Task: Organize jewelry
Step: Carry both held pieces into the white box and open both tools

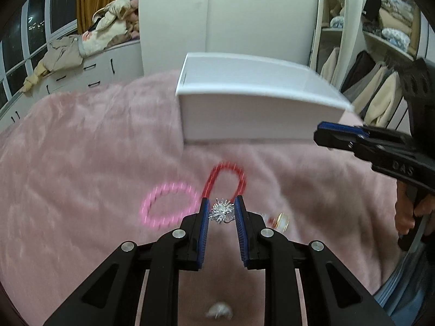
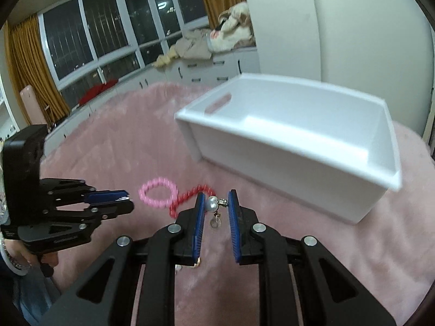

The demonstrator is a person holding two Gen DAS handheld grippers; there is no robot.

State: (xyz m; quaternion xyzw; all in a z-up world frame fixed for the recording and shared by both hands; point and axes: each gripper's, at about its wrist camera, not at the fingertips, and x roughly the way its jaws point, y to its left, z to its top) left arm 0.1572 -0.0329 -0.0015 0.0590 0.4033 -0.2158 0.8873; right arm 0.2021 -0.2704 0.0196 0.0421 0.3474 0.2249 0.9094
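Silver spiky earring (image 1: 221, 212) between left gripper (image 1: 222, 209) pads, off pink blanket (image 1: 81, 141).

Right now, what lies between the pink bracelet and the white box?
Only bare pink blanket separates the pink bracelet from the white box, seen in the right wrist view.

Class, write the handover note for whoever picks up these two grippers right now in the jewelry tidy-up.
Left gripper: shut on a spiky silver ornament, held clear of the blanket.
Right gripper: shut on a pearl earring, its drop dangling below.
White box: on the pink blanket, open top; the part of its inside that shows is bare.
Pink bracelet and red bracelet: lying on the blanket, in front of the box.
Done: two pieces picked up.
Left: put both in the box, then probably fetch the bracelets and the small pieces nearer the person.
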